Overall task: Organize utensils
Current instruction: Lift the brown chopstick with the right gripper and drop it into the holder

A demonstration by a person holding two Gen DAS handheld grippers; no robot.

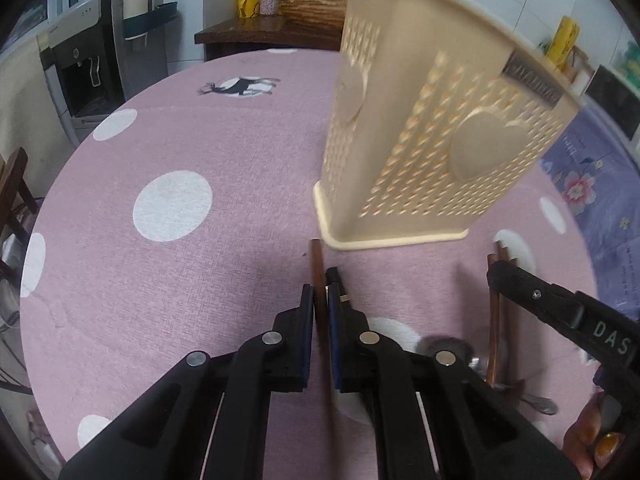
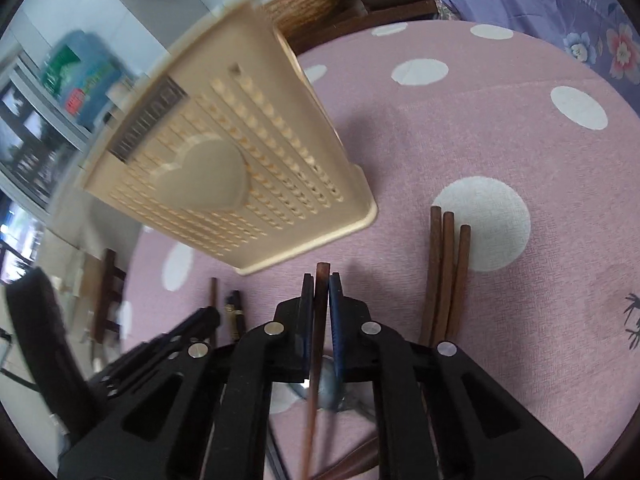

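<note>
A beige perforated utensil holder [image 1: 420, 128] with heart panels stands on the pink dotted tablecloth, just beyond both grippers; it also shows in the right wrist view [image 2: 224, 164]. My left gripper [image 1: 320, 300] is shut on a brown wooden chopstick [image 1: 318, 264] near the holder's base. My right gripper [image 2: 321, 292] is shut on another brown chopstick [image 2: 322, 276]; it appears in the left wrist view [image 1: 520, 280] at the right. Three chopsticks [image 2: 446, 272] lie on the cloth to its right. A metal spoon [image 2: 332, 388] lies under the right gripper.
The round table [image 1: 180, 200] has a wooden chair [image 1: 16, 184] at its left edge. A water dispenser [image 1: 80, 64] and a wooden shelf [image 1: 272, 32] with cups stand behind. A floral purple cloth [image 2: 560, 8] lies beyond the table.
</note>
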